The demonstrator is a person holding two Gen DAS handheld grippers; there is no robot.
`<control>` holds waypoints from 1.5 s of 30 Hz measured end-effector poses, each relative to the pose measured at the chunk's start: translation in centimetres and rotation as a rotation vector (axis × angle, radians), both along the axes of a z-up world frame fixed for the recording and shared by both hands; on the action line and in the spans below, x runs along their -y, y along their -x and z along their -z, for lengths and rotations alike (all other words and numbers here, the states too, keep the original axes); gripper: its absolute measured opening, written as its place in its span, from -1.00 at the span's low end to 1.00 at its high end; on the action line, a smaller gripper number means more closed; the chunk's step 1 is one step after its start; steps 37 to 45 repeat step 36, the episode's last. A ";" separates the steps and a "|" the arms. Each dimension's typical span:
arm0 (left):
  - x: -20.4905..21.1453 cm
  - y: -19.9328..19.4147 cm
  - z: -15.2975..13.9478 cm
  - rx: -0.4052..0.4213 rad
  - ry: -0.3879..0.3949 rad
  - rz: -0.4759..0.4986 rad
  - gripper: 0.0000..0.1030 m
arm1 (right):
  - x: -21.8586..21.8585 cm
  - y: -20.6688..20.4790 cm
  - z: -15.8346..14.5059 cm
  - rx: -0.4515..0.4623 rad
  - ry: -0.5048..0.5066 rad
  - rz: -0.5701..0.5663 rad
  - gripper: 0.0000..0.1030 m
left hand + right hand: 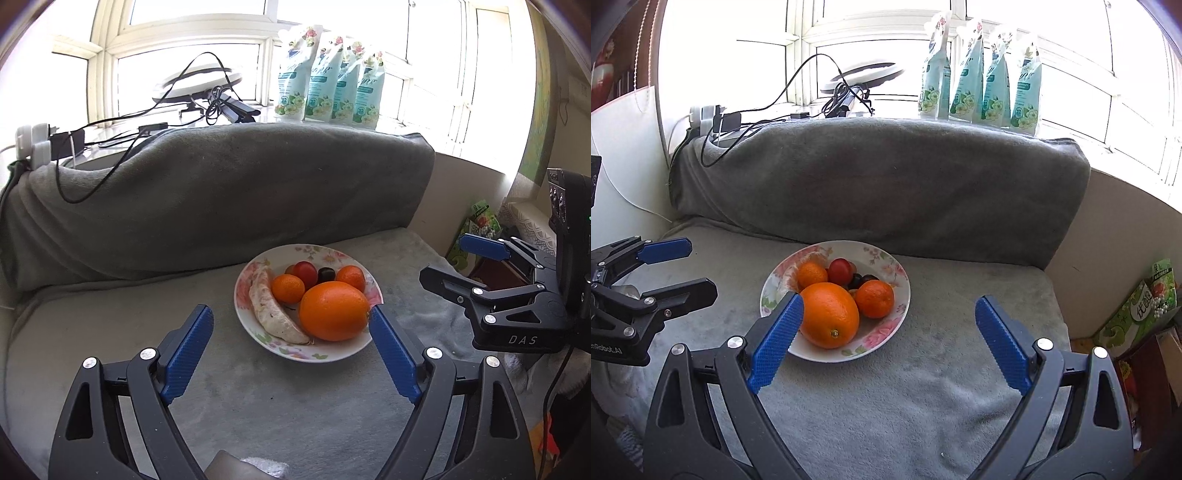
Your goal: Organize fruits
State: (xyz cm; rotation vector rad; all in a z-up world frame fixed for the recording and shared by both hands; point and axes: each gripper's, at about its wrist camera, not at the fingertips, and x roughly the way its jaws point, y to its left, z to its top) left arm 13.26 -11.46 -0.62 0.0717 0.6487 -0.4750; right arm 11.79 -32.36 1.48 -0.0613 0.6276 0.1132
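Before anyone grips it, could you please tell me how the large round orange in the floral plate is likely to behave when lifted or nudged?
The large round orange looks firm and fairly heavy for its size. Its glossy peel may slip on claw pads. Being round, it would probably roll against the small tangerine if pushed.

Left gripper (pixel 291 325) – jaws wide apart, empty, angled down. Right gripper (pixel 888 317) – same, alongside.

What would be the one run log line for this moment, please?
left gripper: open, empty | right gripper: open, empty | plate: on grey blanket, holds big orange, small fruits
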 end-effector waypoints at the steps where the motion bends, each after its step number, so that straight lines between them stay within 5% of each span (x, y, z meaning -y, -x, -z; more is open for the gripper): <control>1: 0.0 0.0 0.0 -0.001 0.001 0.002 0.68 | 0.0 0.0 0.0 0.000 0.000 0.000 0.86; 45: -0.2 0.5 -0.4 0.026 0.010 0.005 0.68 | 0.2 -0.2 0.8 -0.028 0.009 0.019 0.86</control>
